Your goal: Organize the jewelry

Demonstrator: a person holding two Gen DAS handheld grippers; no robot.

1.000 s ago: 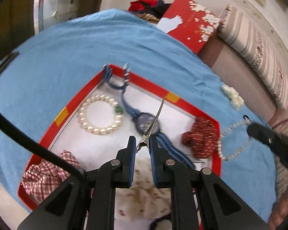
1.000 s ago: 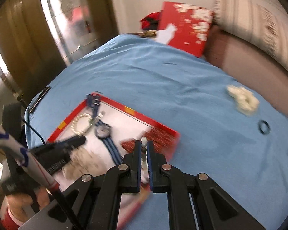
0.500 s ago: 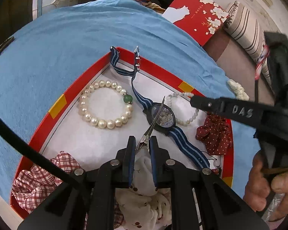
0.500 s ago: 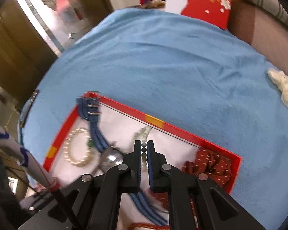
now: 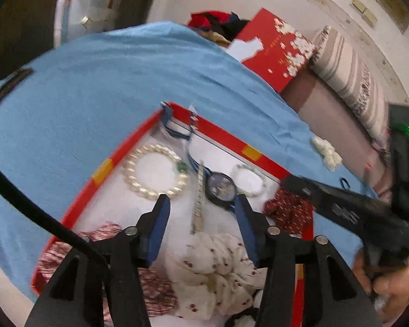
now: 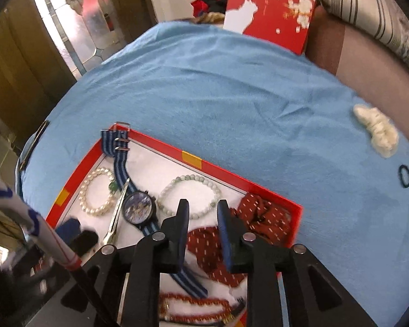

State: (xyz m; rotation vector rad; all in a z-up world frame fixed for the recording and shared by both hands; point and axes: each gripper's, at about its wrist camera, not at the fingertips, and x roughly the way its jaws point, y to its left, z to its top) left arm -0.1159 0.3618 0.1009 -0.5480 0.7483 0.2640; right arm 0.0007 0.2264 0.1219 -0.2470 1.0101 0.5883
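Note:
A red-rimmed tray (image 5: 248, 151) (image 6: 191, 159) with a white floor lies on the blue cloth. In it are a pearl bracelet (image 5: 155, 171) (image 6: 96, 193), a blue-strapped watch (image 5: 220, 188) (image 6: 137, 209), a silver hair clip (image 5: 199, 204) (image 6: 117, 215), a pale bead bracelet (image 5: 249, 179) (image 6: 191, 194) and scrunchies. My left gripper (image 5: 201, 204) is open above the clip, which lies flat. My right gripper (image 6: 203, 207) is open just above the pale bead bracelet and a red scrunchie (image 6: 261, 218).
A white fluffy scrunchie (image 6: 376, 129) (image 5: 325, 152) and a small black hair tie (image 6: 405, 175) lie on the cloth right of the tray. A red flowered box (image 5: 275, 49) leans at the back. A striped cushion (image 5: 349, 79) lies at right. A red bead string (image 6: 193, 303) lies in the tray's near end.
My left gripper has opened and the hair clip now lies in the tray. My right gripper has opened and the pale bead bracelet now lies in the tray.

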